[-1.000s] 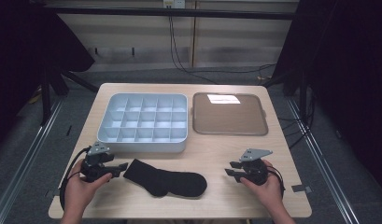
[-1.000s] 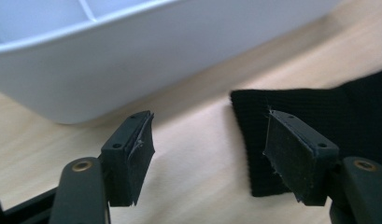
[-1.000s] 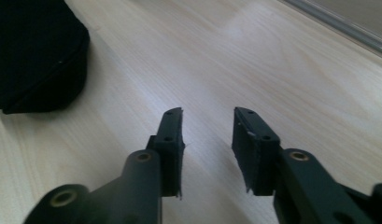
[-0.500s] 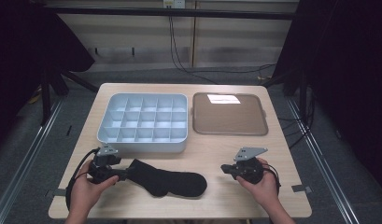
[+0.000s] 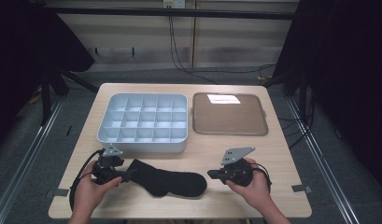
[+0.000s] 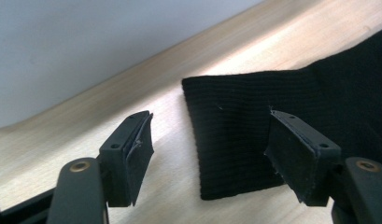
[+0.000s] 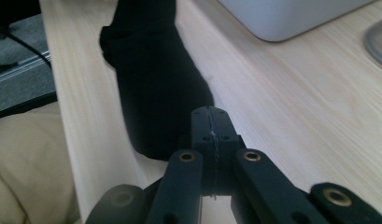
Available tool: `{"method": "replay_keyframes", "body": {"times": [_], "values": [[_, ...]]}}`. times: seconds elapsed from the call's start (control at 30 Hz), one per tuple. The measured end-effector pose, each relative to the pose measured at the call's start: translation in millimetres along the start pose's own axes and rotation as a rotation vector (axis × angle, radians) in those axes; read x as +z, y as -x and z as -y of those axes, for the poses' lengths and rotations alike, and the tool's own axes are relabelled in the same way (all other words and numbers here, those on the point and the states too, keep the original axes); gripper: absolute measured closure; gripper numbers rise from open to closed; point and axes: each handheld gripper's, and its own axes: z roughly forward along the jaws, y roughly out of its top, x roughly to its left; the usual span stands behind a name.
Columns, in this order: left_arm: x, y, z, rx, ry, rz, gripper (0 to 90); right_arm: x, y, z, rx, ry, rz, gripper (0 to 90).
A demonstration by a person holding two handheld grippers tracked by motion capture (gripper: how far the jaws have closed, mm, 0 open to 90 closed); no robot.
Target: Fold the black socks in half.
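Note:
A black sock [image 5: 167, 181] lies flat near the table's front edge, cuff to the left and toe to the right. My left gripper [image 5: 128, 175] is at the cuff and open. In the left gripper view the ribbed cuff of the sock [image 6: 254, 107] lies between the spread jaws of the left gripper [image 6: 209, 154], one jaw over bare wood and the other over the fabric. My right gripper [image 5: 211, 175] sits just right of the toe, shut with nothing in it. In the right gripper view the right gripper [image 7: 211, 123] points along the sock [image 7: 156, 79], its tips at the toe end.
A grey compartment organizer [image 5: 142, 145] stands behind the sock, its wall close to the left gripper [image 6: 86, 46]. A brown tray [image 5: 228, 121] with a white label [image 5: 222, 98] sits at the back right. Bare wood lies between the organizer and the sock.
Both hands have moved inward toward the sock. The left gripper has reached the cuff, and the right gripper has closed in on the toe.

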Motion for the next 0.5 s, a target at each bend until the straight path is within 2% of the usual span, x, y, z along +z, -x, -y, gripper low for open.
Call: {"method": "replay_keyframes", "body": {"times": [0.1, 0.13, 0.2, 0.3, 0.37, 0.4, 0.47, 0.5], "values": [[0.0, 1.0, -1.1, 0.003, -0.007, 0.002, 31.2, 2.8, -3.7, -5.8, -0.024, -0.014, -0.025, 90.0], [0.3, 1.8, -1.7, 0.005, -0.004, 0.0, 31.1, 8.5, -8.7, -10.7, -0.046, -0.04, -0.04, 90.0], [0.2, 1.4, -1.4, 0.0, -0.005, 0.001, 31.3, 17.1, -10.6, -12.4, -0.059, -0.063, -0.06, 90.0], [0.2, -0.2, -0.4, -0.004, -0.008, -0.002, 31.6, 26.5, -12.3, -11.3, -0.063, -0.085, -0.065, 90.0], [0.9, -1.1, 1.5, -0.022, -0.004, -0.004, 32.0, 34.5, -15.1, -9.0, -0.067, -0.089, -0.078, 90.0], [0.4, -2.4, 1.7, -0.012, -0.021, 0.003, 32.3, 36.6, -16.6, -8.2, -0.064, -0.092, -0.079, 90.0], [3.6, -1.2, 3.3, -0.032, -0.023, -0.011, 33.7, 42.1, -18.5, -5.8, -0.079, -0.107, -0.075, 90.0], [3.1, -1.9, 3.1, -0.024, -0.039, -0.009, 35.1, 46.5, -19.2, -3.3, -0.081, -0.117, -0.082, 90.0]]}}
